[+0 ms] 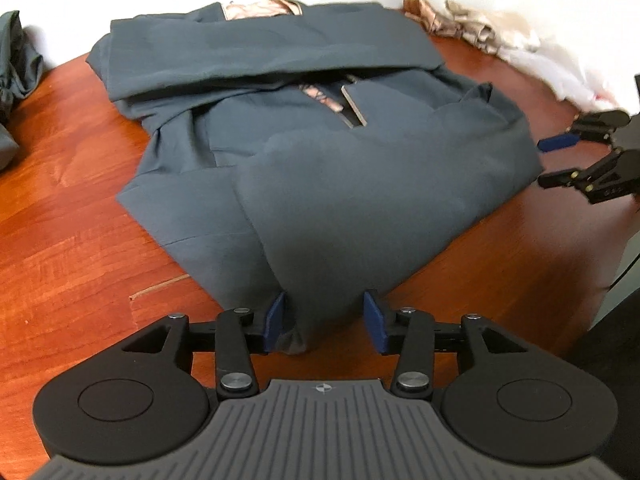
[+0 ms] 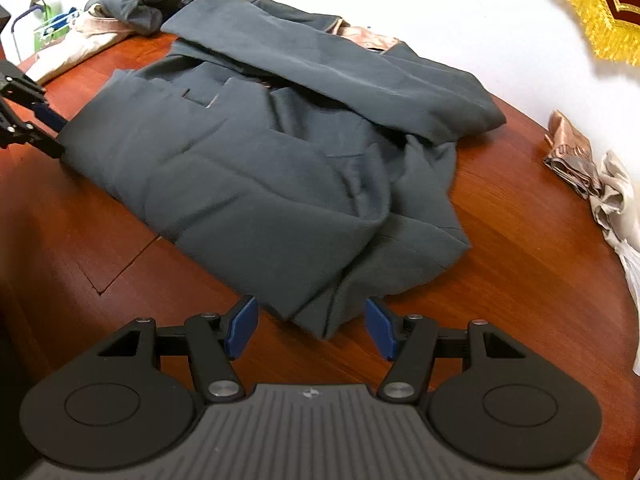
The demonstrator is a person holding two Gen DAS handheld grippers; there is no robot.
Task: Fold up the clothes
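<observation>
On reddish wooden table (image 1: 72,184): dark grey jacket (image 1: 320,184) lies partly folded, sleeve across top. Left gripper (image 1: 324,322) and right gripper (image 2: 310,326) straddle near hem, jaws parted, cloth between, unpinched. Fold step apparently just released. Next: regrasp edge, fold again.

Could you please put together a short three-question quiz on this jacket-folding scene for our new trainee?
1. True or false: the grey jacket lies on a wooden table.
2. Are the left gripper fingers pressed onto the cloth? A yes, B no.
3. What colour is the fringe at the top right of the right wrist view?

Key: 1 true. 2 B; both it and the right gripper stand open around the jacket's near edge. 3 yellow.
</observation>
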